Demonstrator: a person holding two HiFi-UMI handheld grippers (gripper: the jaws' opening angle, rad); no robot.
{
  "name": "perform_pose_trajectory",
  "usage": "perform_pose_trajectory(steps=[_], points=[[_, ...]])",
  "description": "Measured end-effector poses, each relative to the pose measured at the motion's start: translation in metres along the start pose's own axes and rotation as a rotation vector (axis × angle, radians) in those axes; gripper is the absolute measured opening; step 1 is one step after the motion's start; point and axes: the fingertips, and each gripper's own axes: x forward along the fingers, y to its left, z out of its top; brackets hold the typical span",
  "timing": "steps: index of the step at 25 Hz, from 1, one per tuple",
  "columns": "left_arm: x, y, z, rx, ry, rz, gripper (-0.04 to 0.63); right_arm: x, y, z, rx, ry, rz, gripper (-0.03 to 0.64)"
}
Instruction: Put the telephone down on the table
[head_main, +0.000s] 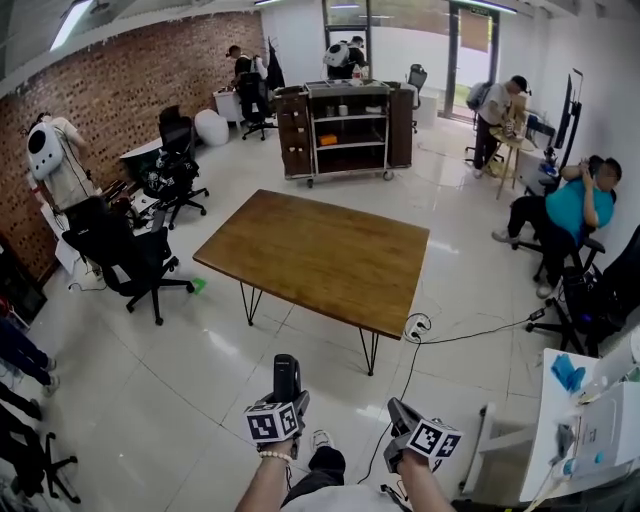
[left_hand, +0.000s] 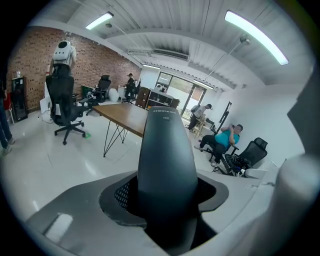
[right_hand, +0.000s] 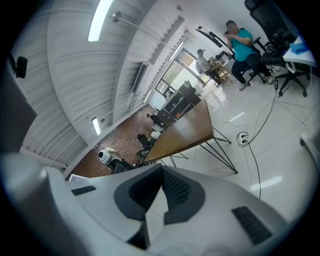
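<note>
The left tool (head_main: 288, 388) gripped the dark telephone (left_hand: 166, 160), which stood up between its jaws. Just beside it, the right tool (right_hand: 160, 172) was clenched, empty. The wooden bench (head_main: 320, 255) stood farther ahead, well apart.

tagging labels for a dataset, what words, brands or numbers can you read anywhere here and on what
On the telephone: two short bits of pale print near its far end, too small and blurred to read.
On the left marker cube and the right marker cube: black-and-white square patterns only, no words or numbers.
Elsewhere in the three views: no legible text.
</note>
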Motion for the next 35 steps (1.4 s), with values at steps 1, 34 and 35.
perform_pose_trajectory(steps=[1,34,35], points=[[0.008,0.004,0.010,0.003,0.004,-0.002,0.281,0.011,0.002,0.005,-0.001,0.002,0.000,0.005],[0.199,0.056,0.210,0.074,0.063,-0.066,0.281,0.244,0.024,0.092,-0.016,0.057,-0.006,0.005],[0.207,0.056,0.215,0.076,0.069,-0.064,0.281,0.254,0.025,0.099,-0.015,0.056,0.001,0.005]])
